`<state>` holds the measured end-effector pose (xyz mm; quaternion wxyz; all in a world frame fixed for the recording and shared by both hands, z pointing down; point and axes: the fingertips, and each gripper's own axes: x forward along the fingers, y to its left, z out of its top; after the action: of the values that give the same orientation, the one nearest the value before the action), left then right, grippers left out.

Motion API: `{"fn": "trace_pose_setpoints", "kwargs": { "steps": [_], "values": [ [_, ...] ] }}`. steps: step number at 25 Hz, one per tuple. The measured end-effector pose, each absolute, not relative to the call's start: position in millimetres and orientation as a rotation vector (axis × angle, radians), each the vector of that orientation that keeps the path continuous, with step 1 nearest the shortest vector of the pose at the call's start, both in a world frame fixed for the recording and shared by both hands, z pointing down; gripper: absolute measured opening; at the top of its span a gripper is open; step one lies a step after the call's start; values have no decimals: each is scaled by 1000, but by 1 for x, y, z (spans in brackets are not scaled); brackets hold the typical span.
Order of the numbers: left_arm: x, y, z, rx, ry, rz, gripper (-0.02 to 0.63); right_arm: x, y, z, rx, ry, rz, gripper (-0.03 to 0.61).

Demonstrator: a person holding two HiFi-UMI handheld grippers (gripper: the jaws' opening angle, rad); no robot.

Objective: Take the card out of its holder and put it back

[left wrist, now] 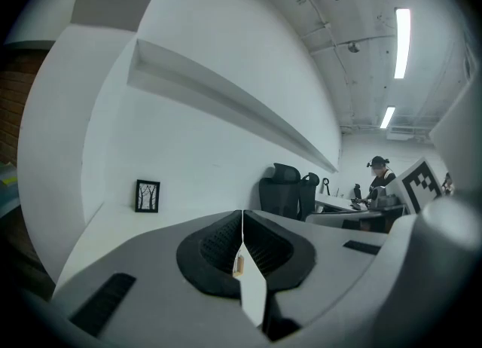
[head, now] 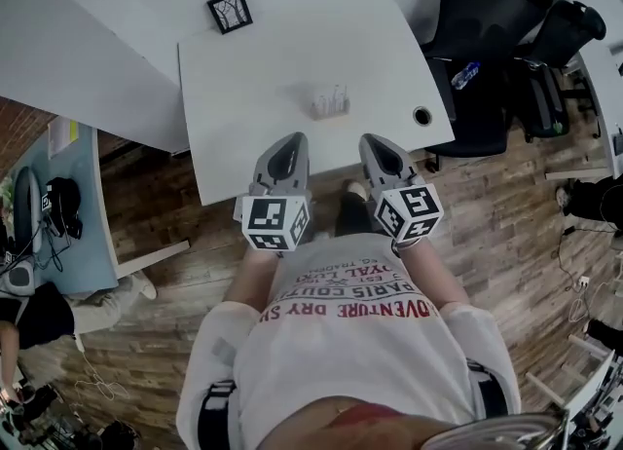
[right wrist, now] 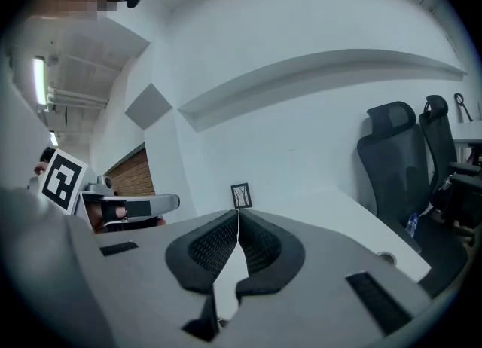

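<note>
A small clear card holder (head: pixel 330 102) with a pale card in it stands near the middle of the white table (head: pixel 248 88). My two grippers hover side by side over the table's near edge and point at the holder, short of it. The left gripper (head: pixel 291 139) is shut, and its dark pads meet with nothing held (left wrist: pixel 242 214). The right gripper (head: pixel 374 141) is also shut and empty (right wrist: pixel 238 214). In both gripper views the holder is hidden behind the closed jaws.
A small black picture frame (head: pixel 230 11) stands at the table's far left corner (left wrist: pixel 147 196) (right wrist: pixel 241 195). A round cable hole (head: pixel 421 116) sits near the right edge. Black office chairs (head: pixel 492 19) stand to the right. Another person sits at the lower left (head: pixel 39 317).
</note>
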<state>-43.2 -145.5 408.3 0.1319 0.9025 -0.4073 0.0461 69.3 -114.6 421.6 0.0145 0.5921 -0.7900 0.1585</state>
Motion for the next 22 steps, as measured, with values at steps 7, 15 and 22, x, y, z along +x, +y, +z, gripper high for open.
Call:
{"fn": "trace_pose_setpoints", "kwargs": {
  "steps": [7, 15, 22],
  "values": [
    [-29, -186, 417, 2554, -1328, 149, 25, 91, -168, 434, 1697, -2508, 491, 26],
    [-3, -230, 428, 2481, -1443, 162, 25, 115, -225, 461, 1396, -2557, 475, 26],
    [3, -249, 453, 2434, -1519, 226, 25, 116, -247, 497, 1233, -2568, 506, 26]
  ]
}}
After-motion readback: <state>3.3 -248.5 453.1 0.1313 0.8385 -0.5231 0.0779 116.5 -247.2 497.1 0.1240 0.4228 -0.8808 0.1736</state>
